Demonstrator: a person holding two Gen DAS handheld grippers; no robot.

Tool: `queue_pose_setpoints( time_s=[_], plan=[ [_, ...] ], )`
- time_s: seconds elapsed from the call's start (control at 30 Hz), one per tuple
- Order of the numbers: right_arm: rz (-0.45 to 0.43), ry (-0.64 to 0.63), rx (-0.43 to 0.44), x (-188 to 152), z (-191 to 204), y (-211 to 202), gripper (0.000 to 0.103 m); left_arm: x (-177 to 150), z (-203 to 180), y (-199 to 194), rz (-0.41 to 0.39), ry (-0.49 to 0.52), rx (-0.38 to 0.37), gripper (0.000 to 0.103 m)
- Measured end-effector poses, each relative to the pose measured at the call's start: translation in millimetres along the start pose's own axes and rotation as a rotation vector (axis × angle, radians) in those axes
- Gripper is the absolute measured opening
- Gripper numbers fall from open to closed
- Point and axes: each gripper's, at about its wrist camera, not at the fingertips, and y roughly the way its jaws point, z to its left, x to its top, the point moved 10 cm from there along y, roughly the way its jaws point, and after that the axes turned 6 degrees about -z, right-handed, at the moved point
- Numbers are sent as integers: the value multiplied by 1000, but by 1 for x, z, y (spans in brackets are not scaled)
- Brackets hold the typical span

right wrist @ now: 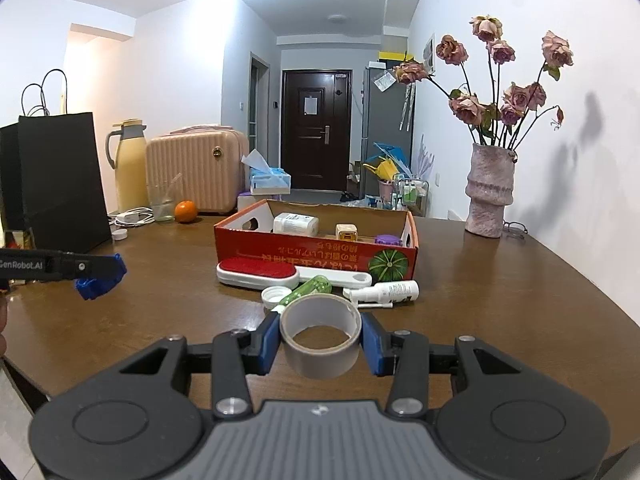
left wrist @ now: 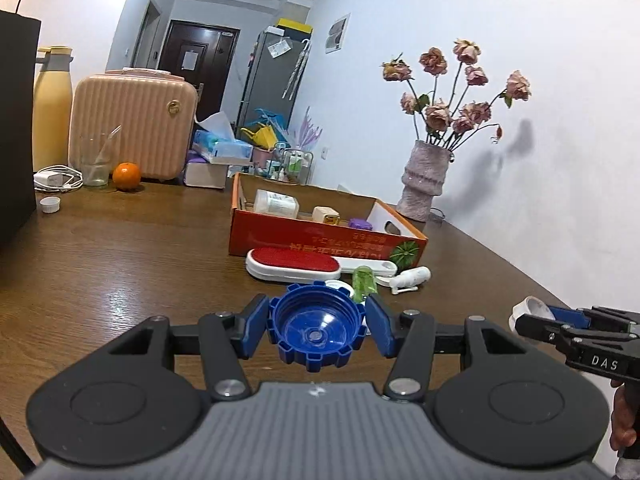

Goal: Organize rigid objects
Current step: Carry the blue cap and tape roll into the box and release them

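Note:
My left gripper [left wrist: 316, 326] is shut on a big blue ridged cap [left wrist: 316, 330], held above the brown table [left wrist: 120, 264]. My right gripper [right wrist: 320, 338] is shut on a grey tape roll [right wrist: 320, 334], also off the table. Ahead stands an open red cardboard box [left wrist: 320, 240] [right wrist: 316, 250] holding a white jar [right wrist: 296, 224], a small beige cube [right wrist: 346, 233] and a purple lid [right wrist: 387, 239]. In front of the box lie a red-and-white brush [right wrist: 258, 272], a green tube [right wrist: 306, 290], a white cap [right wrist: 275, 295] and a white spray bottle [right wrist: 384, 291].
A vase of dried roses [right wrist: 489, 192] stands at the back right by the wall. At the back left are an orange [right wrist: 186, 211], a glass [right wrist: 162, 202], a pink case [right wrist: 196, 168], a yellow jug [right wrist: 130, 164] and a black bag [right wrist: 60, 184].

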Motion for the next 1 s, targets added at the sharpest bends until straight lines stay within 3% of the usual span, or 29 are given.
queue_pose_setpoints(
  time_s=[0.23,0.47,0.63,0.77,0.93,1.0],
  plan=[
    [1,14,-17,-4,-7,-3,42,5,-2,15,1,-9,-9,54],
    [-14,-31,-21,14,-20,41,42,47,2,83,-16,67,-15,54],
    [-9,-83,4,45,-33,103,42,79,18,160,17,101,2,54],
    [3,-104,28,72,-46,169,42,100,35,237,89,85,2,54],
    [76,-23,74,97,-71,275,42,119,34,326,179,33,-32,54],
    [122,13,84,103,-82,318,42,123,28,362,200,45,1,54]
  ],
)
